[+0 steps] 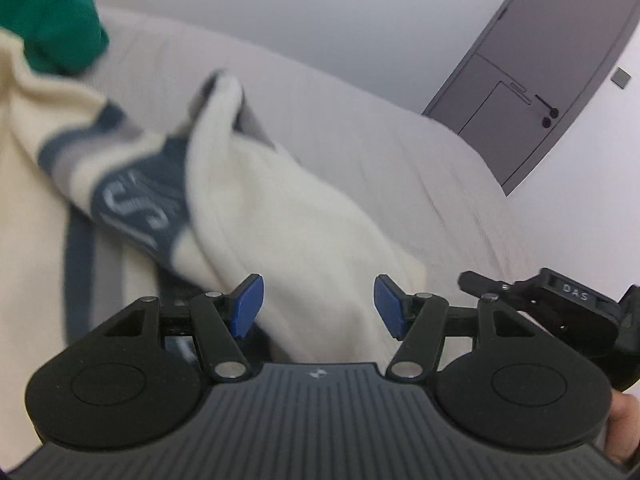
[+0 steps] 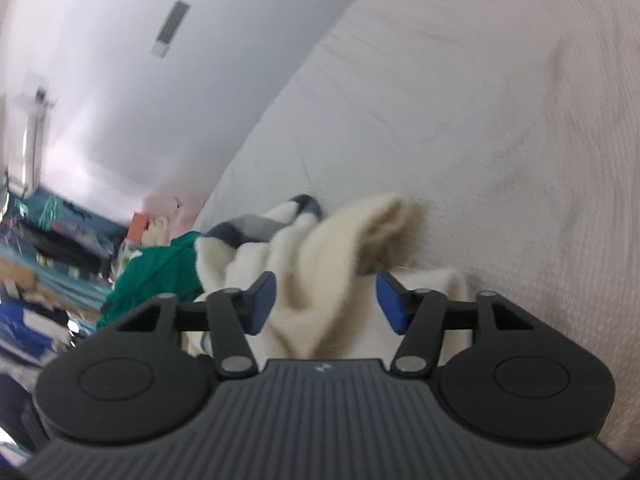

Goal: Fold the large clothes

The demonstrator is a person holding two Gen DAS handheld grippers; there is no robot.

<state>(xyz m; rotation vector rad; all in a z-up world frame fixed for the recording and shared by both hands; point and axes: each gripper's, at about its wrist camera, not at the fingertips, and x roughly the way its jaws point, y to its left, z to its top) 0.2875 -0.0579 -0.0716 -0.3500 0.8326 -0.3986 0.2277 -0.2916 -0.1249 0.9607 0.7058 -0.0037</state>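
Lying rumpled on the pale bed (image 1: 400, 152), the cream sweater (image 1: 280, 216) sits between both spread jaws, a green garment (image 1: 48, 16) at ten o'clock.

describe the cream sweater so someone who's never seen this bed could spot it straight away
Start from the pale grey bed that fills both views. A crumpled heap of clothes lies on it, just ahead of the open left gripper and open right gripper. The cream sweater is the knit with navy and grey bands and pale lettering, unlike the plain green garment beside it.
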